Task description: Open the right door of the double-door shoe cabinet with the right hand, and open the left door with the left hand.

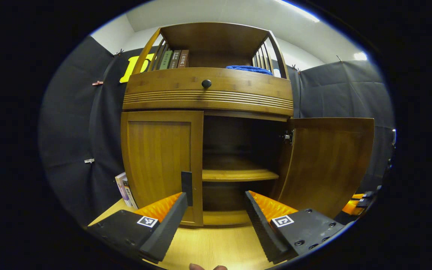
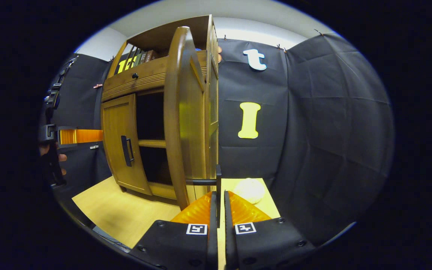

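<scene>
A tall brown wooden shoe cabinet with two lower doors (image 1: pixel 208 123) stands at the back of a pale wooden tabletop (image 1: pixel 216 243), against black cloth walls. In the left gripper view, the cabinet's right door (image 1: pixel 328 165) is swung wide open, showing a dark interior with a wooden shelf (image 1: pixel 238 174). The left door (image 1: pixel 161 165) is closed, its dark vertical handle (image 1: pixel 186 187) on the inner edge. The left gripper (image 1: pixel 216 221) hovers in front of the cabinet, fingers spread wide, its left finger just beside that handle. In the right gripper view, the right gripper (image 2: pixel 219 210) has its fingers pressed together on the open door's dark handle (image 2: pixel 218 187). A pale round ball (image 2: pixel 250 189) lies on the tabletop near the back right corner. Upright books (image 1: pixel 174 59) and a folded blue cloth (image 1: pixel 249 69) sit on the cabinet's top shelf.
</scene>
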The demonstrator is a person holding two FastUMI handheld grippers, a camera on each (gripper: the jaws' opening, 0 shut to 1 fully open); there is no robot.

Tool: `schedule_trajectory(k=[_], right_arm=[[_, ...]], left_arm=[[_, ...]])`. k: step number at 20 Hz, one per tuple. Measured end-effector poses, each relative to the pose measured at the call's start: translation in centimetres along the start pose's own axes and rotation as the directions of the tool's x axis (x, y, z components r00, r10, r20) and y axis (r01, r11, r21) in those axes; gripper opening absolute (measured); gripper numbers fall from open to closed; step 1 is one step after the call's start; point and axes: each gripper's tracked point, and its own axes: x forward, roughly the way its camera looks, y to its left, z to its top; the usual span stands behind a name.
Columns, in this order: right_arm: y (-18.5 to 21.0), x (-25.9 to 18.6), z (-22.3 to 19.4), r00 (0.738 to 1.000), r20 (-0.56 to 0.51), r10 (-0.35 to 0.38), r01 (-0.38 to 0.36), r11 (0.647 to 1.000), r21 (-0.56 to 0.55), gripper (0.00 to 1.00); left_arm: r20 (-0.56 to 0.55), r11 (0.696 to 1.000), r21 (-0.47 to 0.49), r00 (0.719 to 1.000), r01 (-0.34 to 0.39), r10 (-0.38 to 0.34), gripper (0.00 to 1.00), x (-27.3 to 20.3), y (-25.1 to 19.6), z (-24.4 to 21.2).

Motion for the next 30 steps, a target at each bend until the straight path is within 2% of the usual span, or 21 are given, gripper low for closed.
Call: schedule_trajectory(k=[2,3,4,8,9,10,11,14,18,21,22,25,30], right_arm=[[-0.5,-0.9,0.8,0.999,0.032,-0.016,0.017,1.000,-0.026,0.12],[-0.6,-1.4,1.2,0.999,0.043,-0.017,0.019,0.999,-0.037,0.20],[-0.9,-1.9,1.5,0.998,0.052,-0.036,0.039,0.998,-0.054,0.19],[-3.2,-3.6,2.8,0.988,0.097,-0.119,0.125,0.990,-0.069,0.82],[-3.6,-4.1,3.1,0.986,0.100,-0.135,0.140,0.989,-0.053,0.97],[-4.0,-4.4,3.4,0.982,0.104,-0.155,0.159,0.987,-0.033,0.98],[-4.3,-4.8,3.7,0.979,0.107,-0.175,0.178,0.984,-0.015,0.98],[-5.5,-5.7,3.9,0.968,0.114,-0.224,0.224,0.974,0.012,0.95],[-6.2,-7.0,3.6,0.957,0.107,-0.270,0.272,0.962,-0.004,0.98],[-6.7,-8.0,3.5,0.946,0.098,-0.308,0.310,0.951,-0.008,0.98],[-6.9,-8.4,3.4,0.943,0.095,-0.319,0.321,0.947,-0.006,0.98],[-7.2,-8.9,3.5,0.927,0.093,-0.362,0.364,0.931,-0.003,0.98],[-6.0,-11.2,3.7,0.914,0.116,-0.389,0.392,0.920,-0.009,0.98]], left_arm=[[0.001,1.000,-0.008,1.000,0.000,0.000,0.94,1.0,0.6,-0.2],[-0.003,1.000,-0.024,1.000,-0.003,0.003,0.94,1.5,1.0,-0.4],[-0.006,0.999,-0.043,1.000,-0.010,0.010,0.94,2.0,1.5,-0.6],[-0.011,0.995,-0.095,0.999,-0.039,0.038,0.92,5.2,4.0,-1.5],[-0.013,0.995,-0.088,0.999,-0.049,0.049,0.95,6.1,4.8,-1.7],[-0.015,0.996,-0.073,0.998,-0.060,0.059,0.92,7.1,5.5,-2.1],[-0.021,0.996,-0.057,0.997,-0.072,0.070,0.95,8.1,6.2,-2.6],[-0.051,0.995,-0.022,0.994,-0.097,0.096,0.93,11.3,7.6,-4.5],[-0.076,0.996,0.023,0.993,-0.091,0.093,0.84,14.8,8.5,-6.4],[-0.076,0.995,0.044,0.993,-0.084,0.087,0.69,16.9,8.8,-6.7],[-0.077,0.995,0.052,0.993,-0.083,0.086,0.67,17.3,8.8,-6.7],[-0.071,0.995,0.066,0.994,-0.077,0.082,0.40,18.1,8.8,-6.5],[-0.080,0.997,0.066,0.995,-0.050,0.055,0.34,17.9,8.8,-6.9]])
